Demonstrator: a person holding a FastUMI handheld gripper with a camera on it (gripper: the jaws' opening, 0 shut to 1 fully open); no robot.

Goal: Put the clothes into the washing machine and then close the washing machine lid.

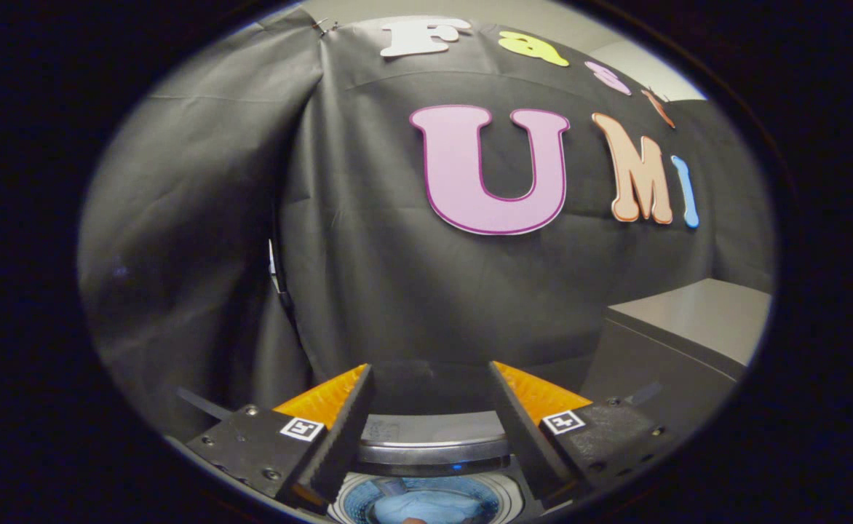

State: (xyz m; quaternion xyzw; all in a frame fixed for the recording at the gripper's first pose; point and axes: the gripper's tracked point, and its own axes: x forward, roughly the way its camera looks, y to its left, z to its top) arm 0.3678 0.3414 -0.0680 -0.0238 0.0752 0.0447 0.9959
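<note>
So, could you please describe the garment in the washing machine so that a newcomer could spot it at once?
Start at the washing machine below the open gripper, in front of the black cloth wall. Look down between the fingers into its round drum. The garment is the crumpled light blue cloth lying inside; it is the soft thing among the hard grey and metal parts.

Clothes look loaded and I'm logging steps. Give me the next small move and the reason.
Probably tilt down and reach for the lid to close it. The gripper has its fingers open with nothing between them, light blue clothes already lie in the washing machine drum below, and its opening looks uncovered.
</note>
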